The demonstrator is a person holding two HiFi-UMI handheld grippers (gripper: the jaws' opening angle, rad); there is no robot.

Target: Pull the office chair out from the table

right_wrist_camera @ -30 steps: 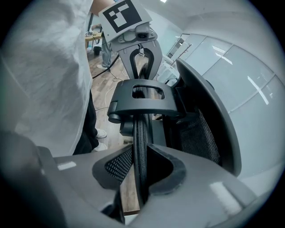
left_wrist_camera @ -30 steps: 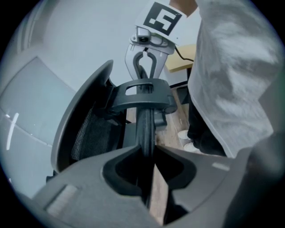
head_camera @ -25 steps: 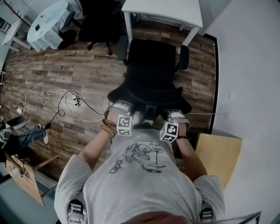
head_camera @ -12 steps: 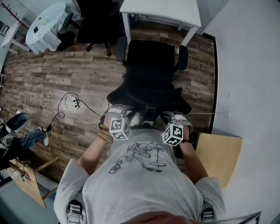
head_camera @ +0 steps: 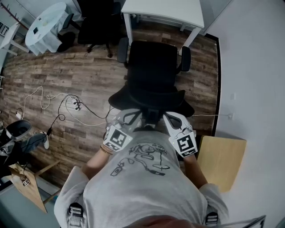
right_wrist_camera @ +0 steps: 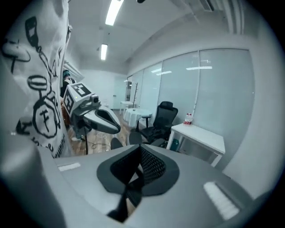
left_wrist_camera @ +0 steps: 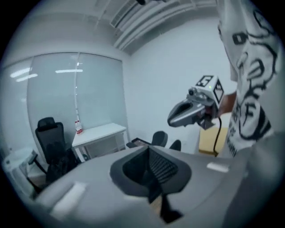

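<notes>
The black office chair stands on the wood floor, its seat clear of the white table behind it. Both grippers hang over the top edge of its backrest, close to the person's chest. My left gripper is shut with nothing between its pads, and so is my right gripper. In the left gripper view the shut jaws fill the lower half, with the right gripper in the air beyond. The right gripper view shows its own shut jaws and the left gripper.
Cables trail across the floor at the left. A second black chair and a round white-covered table stand at the back left. A light wooden panel sits at the right by the white wall.
Both grippers have come up off the chair's backrest and rolled, so their marker cubes now face upward. Their jaws have gone from open to shut. The chair has stayed put.
</notes>
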